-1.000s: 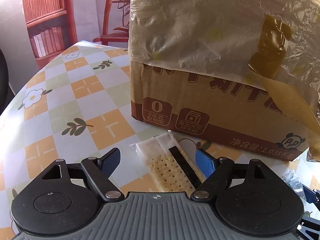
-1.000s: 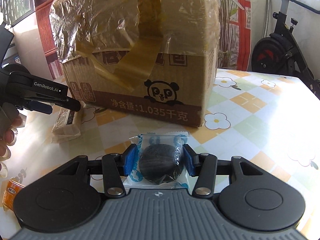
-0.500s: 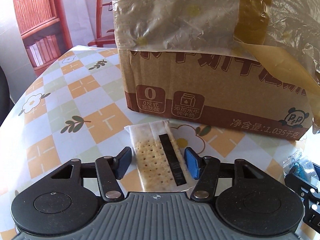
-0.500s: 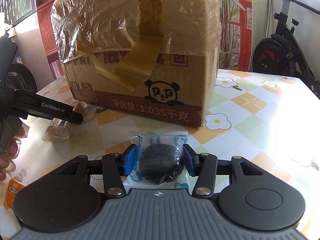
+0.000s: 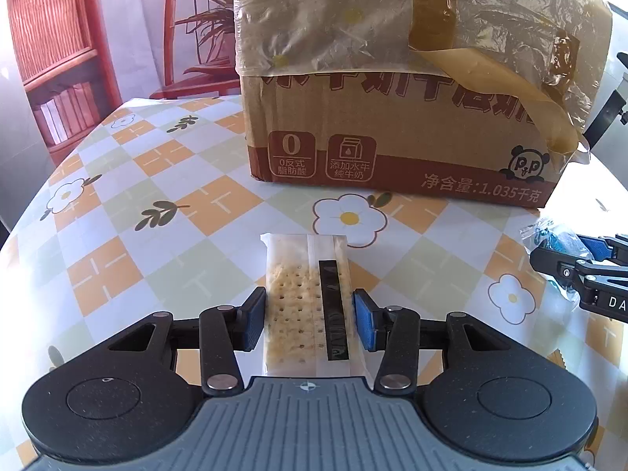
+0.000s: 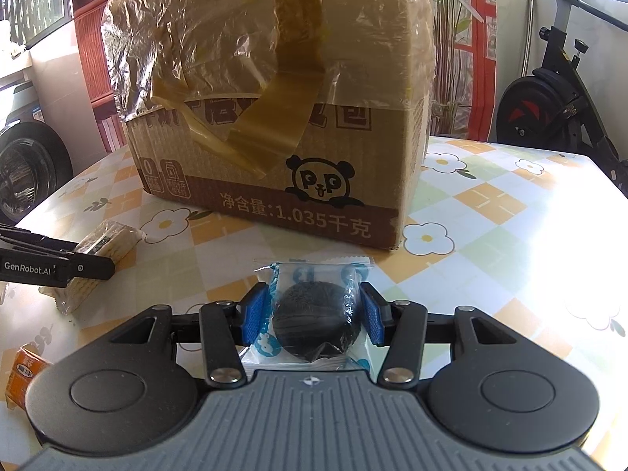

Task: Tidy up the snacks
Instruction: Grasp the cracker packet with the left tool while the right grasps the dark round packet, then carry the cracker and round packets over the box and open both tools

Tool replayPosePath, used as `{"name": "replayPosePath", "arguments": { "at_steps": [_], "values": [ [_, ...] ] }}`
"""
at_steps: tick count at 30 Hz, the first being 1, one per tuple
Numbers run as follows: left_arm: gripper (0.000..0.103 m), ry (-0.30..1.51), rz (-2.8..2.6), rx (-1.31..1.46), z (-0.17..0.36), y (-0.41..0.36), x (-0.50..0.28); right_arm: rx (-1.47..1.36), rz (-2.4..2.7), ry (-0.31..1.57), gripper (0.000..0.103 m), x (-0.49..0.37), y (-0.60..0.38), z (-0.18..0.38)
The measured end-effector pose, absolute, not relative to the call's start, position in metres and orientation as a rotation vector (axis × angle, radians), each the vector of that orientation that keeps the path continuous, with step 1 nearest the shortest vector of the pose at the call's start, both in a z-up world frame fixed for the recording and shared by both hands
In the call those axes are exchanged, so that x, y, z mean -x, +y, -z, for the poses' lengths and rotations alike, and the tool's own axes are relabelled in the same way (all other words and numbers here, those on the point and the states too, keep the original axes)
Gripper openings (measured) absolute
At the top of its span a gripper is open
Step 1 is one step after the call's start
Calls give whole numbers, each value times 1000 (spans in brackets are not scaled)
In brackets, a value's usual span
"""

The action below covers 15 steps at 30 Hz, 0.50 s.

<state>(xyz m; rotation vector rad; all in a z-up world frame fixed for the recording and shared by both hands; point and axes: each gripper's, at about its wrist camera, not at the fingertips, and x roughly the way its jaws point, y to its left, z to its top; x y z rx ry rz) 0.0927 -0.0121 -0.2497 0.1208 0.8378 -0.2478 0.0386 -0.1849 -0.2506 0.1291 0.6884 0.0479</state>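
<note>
Between the blue pads of the left hand-held gripper [image 5: 308, 320] sits a clear-wrapped cracker packet [image 5: 306, 302], a flat oblong of pale, dimpled biscuit with a black strip down its wrapper; the left pad presses its edge, while the right pad looks just short of the film, so the grip seems light or nearly closed. Beside it, the right hand-held gripper [image 6: 312, 314] is clamped on a cookie packet [image 6: 314, 314]: crinkly transparent film with blue print around a dark, round, rough-faced biscuit. Both packets appear raised off the tabletop [image 5: 117, 212], though how far cannot be told. My reading is that the picking step is done for two snacks and the carry comes next; that calls for lifting each packet above the rim of the cardboard box [image 6: 282, 117] and releasing inside, if its top is open, which neither view shows. Thin film is slippery and the crackers brittle, so a gentle squeeze suits. Near the left edge of the right view lies a small orange sachet [image 6: 25, 373] on the glossy, flower-checked cloth. Further back, the corrugated box stands draped in wrinkled plastic and loose brown tape.
</note>
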Motion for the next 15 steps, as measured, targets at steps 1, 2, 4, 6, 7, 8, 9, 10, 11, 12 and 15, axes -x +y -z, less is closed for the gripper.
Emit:
{"name": "replayPosePath", "arguments": {
  "at_steps": [1, 2, 4, 6, 7, 8, 9, 10, 11, 12, 15],
  "values": [
    [49, 837, 247, -117, 250, -11, -91, -129, -48, 688, 52, -39, -185, 251],
    [49, 836, 247, -113, 250, -10, -90, -129, -48, 688, 52, -39, -185, 251],
    [49, 834, 245, -104, 249, -9, -87, -129, -48, 688, 52, -39, -185, 251],
    [49, 834, 244, -88, 250, -8, -90, -128, -49, 688, 52, -38, -185, 251],
    [49, 835, 243, -78, 250, -7, -90, -128, -49, 688, 52, -39, -185, 251],
    [49, 841, 239, -56, 250, -4, -90, -128, -51, 688, 52, -39, -185, 251],
    [49, 848, 236, -37, 249, -2, -91, -127, -51, 688, 52, -39, -185, 251],
    [49, 856, 234, -19, 249, -1, -93, -128, -51, 688, 52, -39, -185, 251],
    [49, 856, 235, -8, 248, 0, -93, -129, -52, 686, 52, -39, -186, 251],
    [49, 850, 235, -5, 246, 1, -91, -136, -58, 680, 51, -37, -186, 251],
    [49, 829, 230, -6, 241, 2, -87, -118, -80, 668, 49, -34, -183, 250]
  ]
}}
